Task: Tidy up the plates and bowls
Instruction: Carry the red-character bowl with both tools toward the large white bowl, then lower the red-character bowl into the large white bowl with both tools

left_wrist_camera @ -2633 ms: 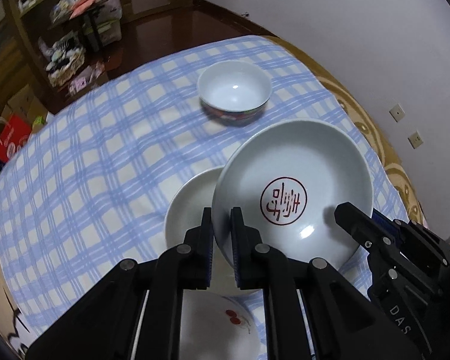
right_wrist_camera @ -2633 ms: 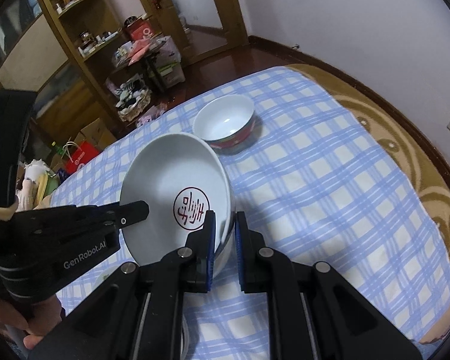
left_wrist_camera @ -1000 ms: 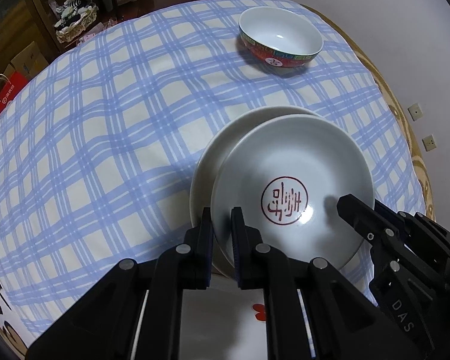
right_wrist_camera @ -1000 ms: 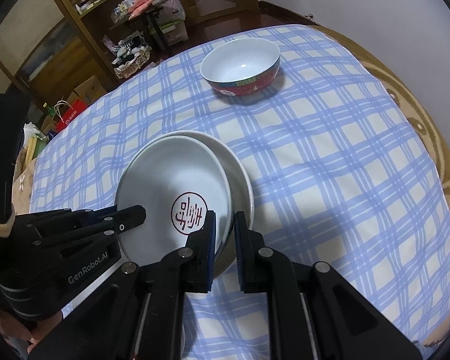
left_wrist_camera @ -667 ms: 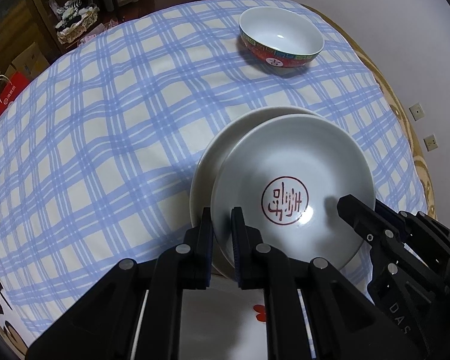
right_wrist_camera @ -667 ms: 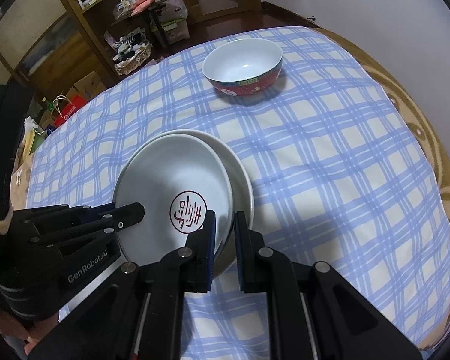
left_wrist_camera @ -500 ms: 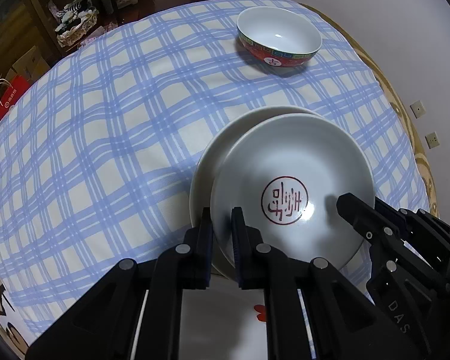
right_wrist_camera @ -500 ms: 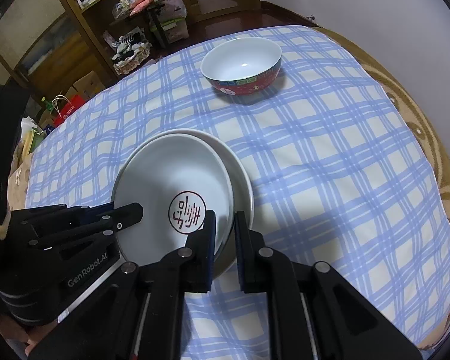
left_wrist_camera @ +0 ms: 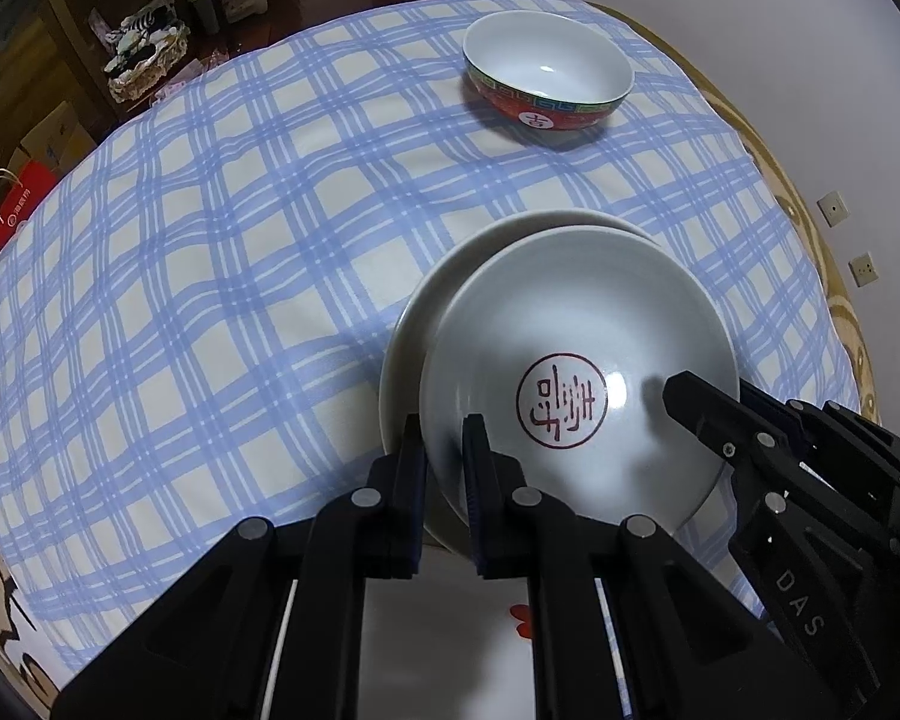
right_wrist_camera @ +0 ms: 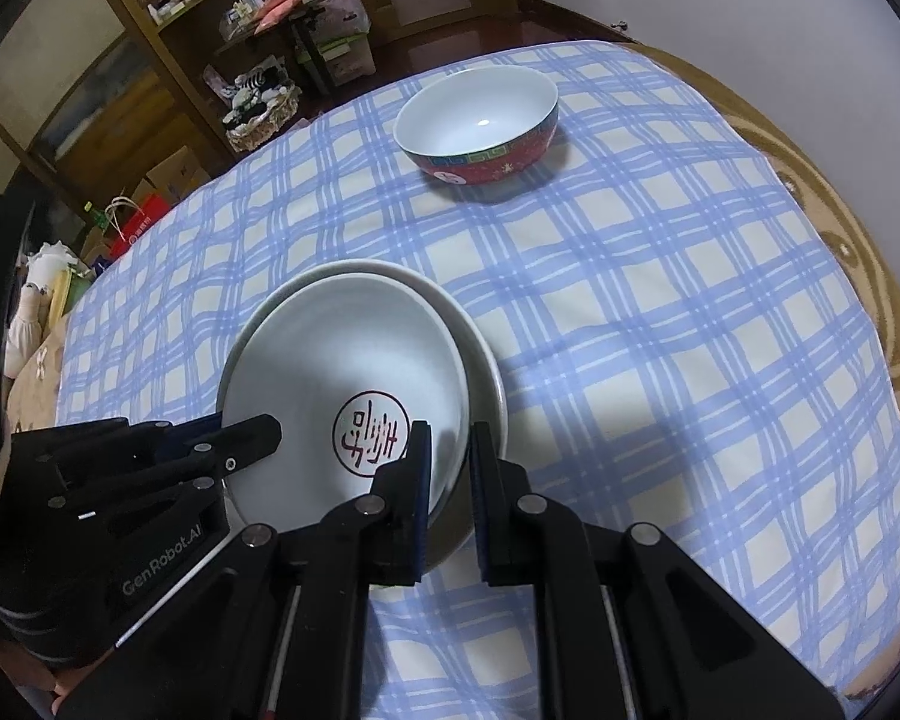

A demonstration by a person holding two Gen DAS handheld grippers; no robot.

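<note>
While both the left gripper (left_wrist_camera: 444,450) and right gripper (right_wrist_camera: 450,462) keep their jaws clamped on opposite rims of the stamped plate (left_wrist_camera: 576,384), it hangs just above the lower plate (left_wrist_camera: 414,330), so I'd lower it level, centred, before releasing.

Blue-checked tablecloth (left_wrist_camera: 222,252); wooden shelves (right_wrist_camera: 150,42).

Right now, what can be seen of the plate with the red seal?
The sealed plate is a shallow, glossy white dish, ceramic by its look, with a round red seal mark at its centre. It sits over the white plate, shifted off centre. The left gripper and right gripper each clamp its near rim.
</note>
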